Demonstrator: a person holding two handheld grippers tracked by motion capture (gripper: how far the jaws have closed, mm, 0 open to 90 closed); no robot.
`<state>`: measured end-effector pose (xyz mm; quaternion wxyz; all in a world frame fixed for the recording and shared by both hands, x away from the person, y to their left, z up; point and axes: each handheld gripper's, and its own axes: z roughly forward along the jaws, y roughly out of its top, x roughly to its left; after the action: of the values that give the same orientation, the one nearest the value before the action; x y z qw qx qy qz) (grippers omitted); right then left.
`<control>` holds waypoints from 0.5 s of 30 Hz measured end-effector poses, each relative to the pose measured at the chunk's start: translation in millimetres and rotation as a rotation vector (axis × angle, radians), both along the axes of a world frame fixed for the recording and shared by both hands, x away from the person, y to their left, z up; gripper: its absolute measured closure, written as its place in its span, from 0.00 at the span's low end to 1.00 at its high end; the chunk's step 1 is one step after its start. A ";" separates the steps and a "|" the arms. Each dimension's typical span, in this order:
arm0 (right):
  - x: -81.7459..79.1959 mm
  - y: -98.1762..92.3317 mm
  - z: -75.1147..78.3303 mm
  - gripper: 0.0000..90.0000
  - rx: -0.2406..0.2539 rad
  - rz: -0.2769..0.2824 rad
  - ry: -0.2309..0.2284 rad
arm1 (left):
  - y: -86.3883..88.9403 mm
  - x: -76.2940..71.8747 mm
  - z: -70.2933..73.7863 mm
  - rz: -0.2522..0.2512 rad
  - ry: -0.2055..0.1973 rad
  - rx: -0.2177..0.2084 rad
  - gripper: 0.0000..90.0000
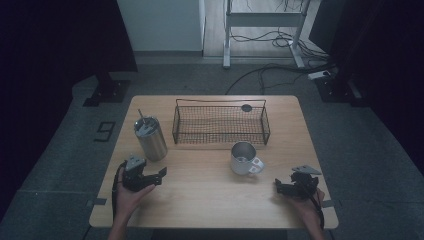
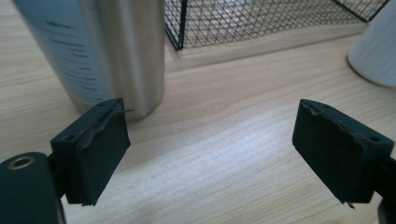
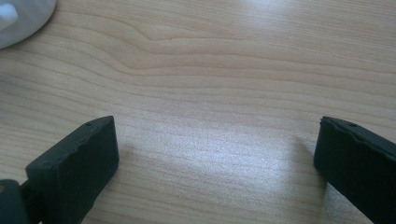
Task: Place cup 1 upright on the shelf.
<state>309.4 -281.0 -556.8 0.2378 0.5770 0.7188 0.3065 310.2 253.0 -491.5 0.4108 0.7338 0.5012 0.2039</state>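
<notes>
A steel tumbler (image 1: 151,138) with a lid and straw stands at the table's left. A black wire basket (image 1: 220,122) sits at the back middle, and a white mug (image 1: 245,158) stands in front of its right end. My left gripper (image 1: 157,177) lies just below the tumbler, open, pointing right. In the left gripper view its jaws (image 2: 210,135) stand wide apart over bare wood, with the tumbler (image 2: 107,51) beyond the left jaw, the basket (image 2: 261,18) behind and the mug (image 2: 376,51) at the right edge. My right gripper (image 1: 279,186) rests near the front right, open (image 3: 215,158), nothing between its jaws.
The wooden table (image 1: 210,200) has bare wood between the two grippers. A small dark round thing (image 1: 246,107) lies behind the basket. The mug's base (image 3: 21,16) shows at the top left of the right gripper view. Cables and a desk frame stand beyond the table.
</notes>
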 end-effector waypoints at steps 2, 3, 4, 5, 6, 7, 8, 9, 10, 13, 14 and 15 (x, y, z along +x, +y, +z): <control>0.0 0.0 0.0 0.00 0.000 0.000 0.000 | 2.5 0.3 2.9 0.014 -0.011 -0.003 0.13; 0.0 0.0 0.0 0.00 0.000 0.000 0.000 | 3.8 0.4 4.2 0.021 -0.017 -0.003 0.13; -0.1 0.1 0.0 0.00 -0.001 -0.001 -0.001 | 5.1 0.4 5.3 0.031 -0.024 -0.001 0.13; -0.2 0.2 0.0 0.00 -0.001 0.000 -0.001 | 6.7 0.7 6.4 0.043 -0.033 -0.003 0.13; -0.1 0.1 0.0 0.00 0.000 0.001 -0.001 | 6.7 0.7 6.4 0.043 -0.033 -0.003 0.13; -0.1 0.1 0.0 0.00 0.001 0.001 -0.001 | 9.4 2.7 7.2 0.061 -0.040 -0.006 0.13; -0.2 0.1 0.1 0.01 0.001 0.002 -0.001 | 10.3 4.0 7.2 0.068 -0.039 -0.006 0.13; -0.2 0.1 0.1 0.01 0.001 0.002 -0.001 | 11.3 6.1 7.1 0.075 -0.035 -0.010 0.13; -0.2 0.1 0.1 0.01 0.001 0.002 -0.002 | 12.2 8.4 7.2 0.078 -0.031 -0.012 0.13; -0.1 0.1 0.1 0.01 0.001 0.006 -0.003 | 12.7 12.2 7.8 0.098 -0.048 -0.002 0.13; 0.2 0.2 0.1 0.01 0.001 0.010 -0.003 | 12.2 15.5 10.4 0.110 -0.067 0.017 0.14; 0.2 0.2 0.1 0.01 0.001 0.012 -0.004 | 12.2 17.0 12.0 0.107 -0.071 0.020 0.13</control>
<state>309.7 -280.8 -556.6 0.2370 0.5723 0.7216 0.3092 327.2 265.1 -479.5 0.4096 0.7024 0.5227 0.2563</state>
